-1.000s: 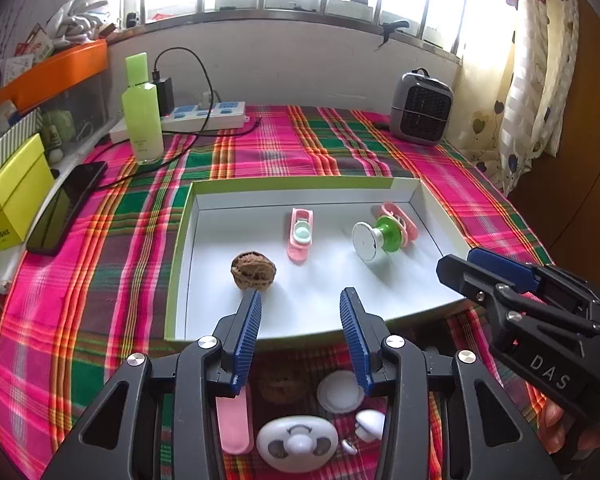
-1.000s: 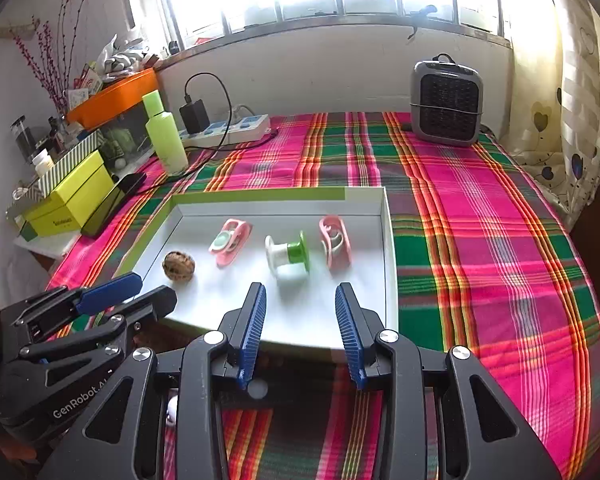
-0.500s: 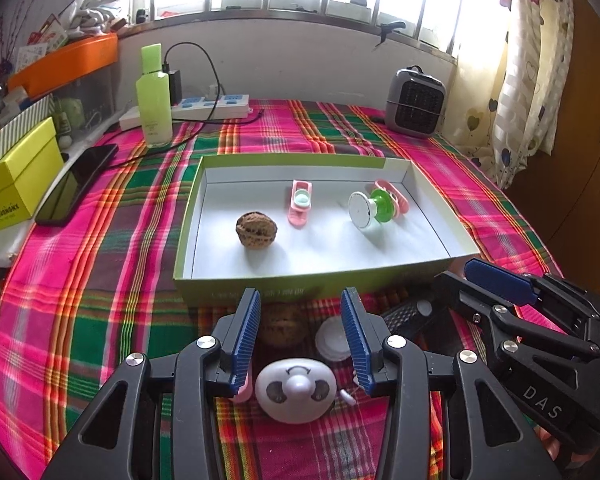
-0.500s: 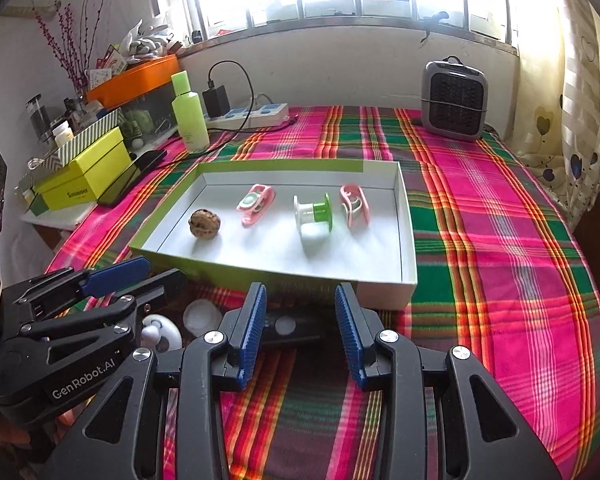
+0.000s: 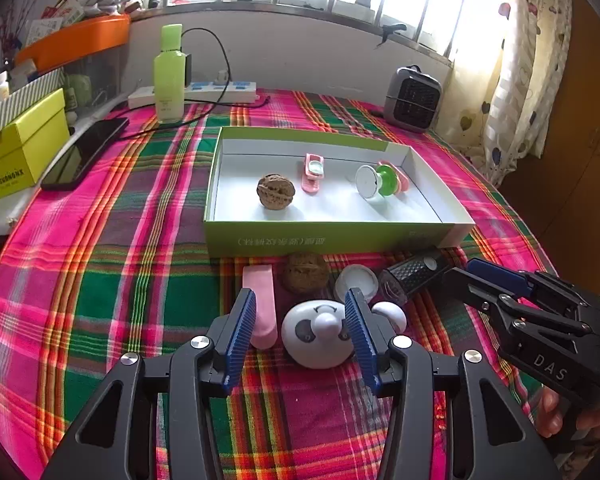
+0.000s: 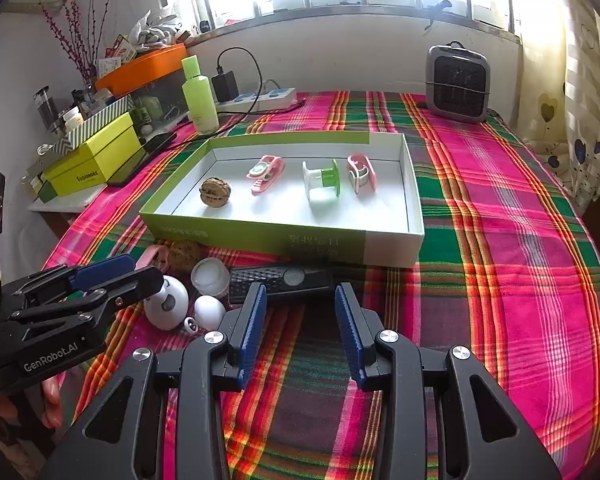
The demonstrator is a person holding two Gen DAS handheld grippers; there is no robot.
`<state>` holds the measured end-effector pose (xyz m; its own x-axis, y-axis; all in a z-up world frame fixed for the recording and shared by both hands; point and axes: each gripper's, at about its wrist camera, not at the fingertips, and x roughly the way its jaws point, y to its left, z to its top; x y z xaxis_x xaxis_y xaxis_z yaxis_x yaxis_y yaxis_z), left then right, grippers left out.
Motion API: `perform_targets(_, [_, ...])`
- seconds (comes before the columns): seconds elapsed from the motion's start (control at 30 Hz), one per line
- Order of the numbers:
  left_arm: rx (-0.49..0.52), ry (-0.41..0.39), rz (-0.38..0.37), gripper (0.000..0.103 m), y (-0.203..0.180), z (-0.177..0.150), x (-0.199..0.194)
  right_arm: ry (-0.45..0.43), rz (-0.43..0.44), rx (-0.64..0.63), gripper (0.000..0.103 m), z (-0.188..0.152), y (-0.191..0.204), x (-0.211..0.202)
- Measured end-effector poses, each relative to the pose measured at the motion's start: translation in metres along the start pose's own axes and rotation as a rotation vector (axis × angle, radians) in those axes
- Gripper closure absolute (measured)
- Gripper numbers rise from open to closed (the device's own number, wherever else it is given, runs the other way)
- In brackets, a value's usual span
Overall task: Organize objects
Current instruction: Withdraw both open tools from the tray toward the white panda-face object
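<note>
A green-and-white box [image 5: 332, 236] [image 6: 414, 200] holds a walnut [image 5: 275, 191] [image 6: 215, 192], a pink clip [image 5: 313, 172] [image 6: 265, 172], a green-white spool [image 5: 374, 181] [image 6: 322, 184] and a second pink clip [image 6: 362, 172]. In front of the box lie a pink clip [image 5: 260, 304], a second walnut [image 5: 305, 272] [image 6: 185, 254], a white cap [image 5: 355, 282] [image 6: 210, 276], a black device [image 5: 412, 276] [image 6: 280, 280], a white panda toy [image 5: 320, 334] [image 6: 166, 302] and a white egg shape [image 6: 209, 311]. My left gripper [image 5: 302, 336] is open around the panda toy. My right gripper [image 6: 300, 328] is open, just short of the black device.
A green bottle [image 5: 169, 76], a power strip [image 5: 204, 92], a phone [image 5: 86, 152] and a yellow box [image 5: 20, 152] stand at the back left. A small grey heater [image 5: 412, 98] [image 6: 458, 80] stands at the back right. A plaid cloth [image 6: 500, 240] covers the table.
Both grippers have drawn back from over the box toward the table's near edge. The loose items in front of the box have come into full view.
</note>
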<state>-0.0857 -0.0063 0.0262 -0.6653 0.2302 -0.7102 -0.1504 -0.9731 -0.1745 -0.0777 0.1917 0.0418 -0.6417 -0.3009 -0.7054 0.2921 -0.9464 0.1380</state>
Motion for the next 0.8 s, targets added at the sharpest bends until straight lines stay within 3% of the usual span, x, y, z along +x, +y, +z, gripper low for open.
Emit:
perform_targets(0.3, [-0.003, -0.004, -0.05, 0.057, 0.003, -0.007, -0.006, 0.008, 0.013, 0.0, 0.065, -0.005, 0.002, 0.0])
perform_targets(0.8, [0.007, -0.001, -0.04, 0.057, 0.002, -0.013, -0.008, 0.027, 0.017, -0.01, 0.065, -0.009, 0.005, 0.003])
